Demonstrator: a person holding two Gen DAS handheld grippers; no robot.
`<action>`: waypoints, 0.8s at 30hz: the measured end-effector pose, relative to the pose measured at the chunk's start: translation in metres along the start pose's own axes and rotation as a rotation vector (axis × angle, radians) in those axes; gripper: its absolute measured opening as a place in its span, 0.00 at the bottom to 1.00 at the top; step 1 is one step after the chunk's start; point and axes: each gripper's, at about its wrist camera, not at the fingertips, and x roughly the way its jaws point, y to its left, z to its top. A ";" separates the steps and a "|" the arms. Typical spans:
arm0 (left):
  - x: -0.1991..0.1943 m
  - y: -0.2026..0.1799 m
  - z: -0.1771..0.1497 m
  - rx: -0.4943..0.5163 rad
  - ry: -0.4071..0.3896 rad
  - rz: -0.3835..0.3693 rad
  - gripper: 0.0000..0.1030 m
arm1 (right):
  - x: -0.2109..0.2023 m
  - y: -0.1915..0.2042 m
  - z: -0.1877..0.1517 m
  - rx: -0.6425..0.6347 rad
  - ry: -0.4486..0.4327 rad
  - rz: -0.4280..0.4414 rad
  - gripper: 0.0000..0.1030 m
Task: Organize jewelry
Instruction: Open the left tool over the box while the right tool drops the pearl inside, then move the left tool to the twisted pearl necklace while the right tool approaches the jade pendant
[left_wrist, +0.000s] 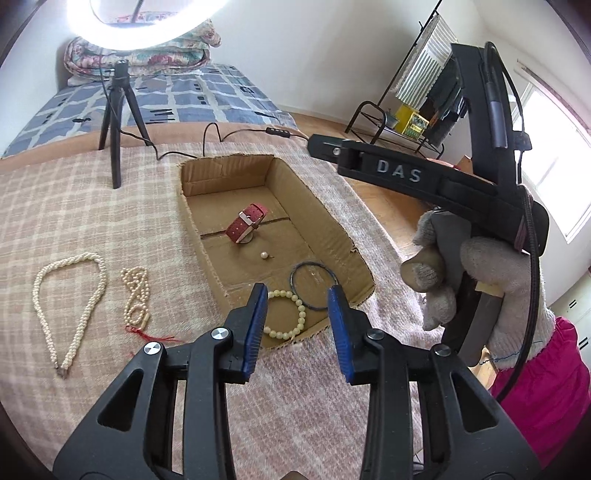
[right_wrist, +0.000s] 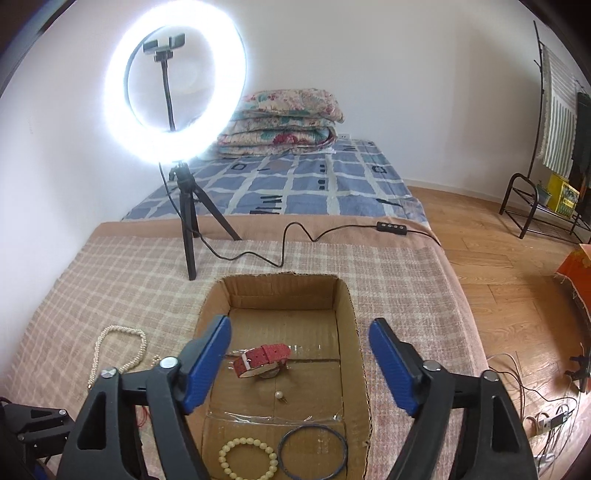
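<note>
A shallow cardboard box (left_wrist: 225, 173) lies on a checked blanket. In it are a red-strapped watch (left_wrist: 246, 222), a single pearl earring (left_wrist: 263, 255), a dark thin bangle (left_wrist: 314, 285) and a cream bead bracelet (left_wrist: 291, 314). My left gripper (left_wrist: 297, 291) hovers open over the box's near corner, above the bracelet and bangle, with nothing between its blue pads. My right gripper (right_wrist: 299, 321) is open wide above the box (right_wrist: 284, 295), with the watch (right_wrist: 263, 359), earring (right_wrist: 279, 396), bangle (right_wrist: 312, 451) and bracelet (right_wrist: 247, 461) below it. A braided pearl necklace (left_wrist: 70, 306) and a smaller pearl string (left_wrist: 136, 295) lie on the blanket left of the box.
A ring light on a black tripod (right_wrist: 186, 221) stands behind the box, and its cable with a controller (right_wrist: 391, 226) runs across the blanket. A gloved hand (left_wrist: 491, 266) holds the other gripper at the right. Folded quilts (right_wrist: 284, 125), a clothes rack (right_wrist: 546, 155) and wooden floor lie beyond.
</note>
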 end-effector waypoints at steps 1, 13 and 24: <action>-0.006 0.001 -0.001 0.002 -0.004 0.004 0.33 | -0.006 0.002 0.000 0.001 -0.006 -0.004 0.83; -0.076 0.050 -0.017 -0.032 -0.072 0.098 0.33 | -0.076 0.034 -0.007 0.031 -0.109 -0.008 1.00; -0.114 0.132 -0.020 -0.156 -0.136 0.227 0.33 | -0.099 0.091 -0.027 0.013 -0.136 0.098 1.00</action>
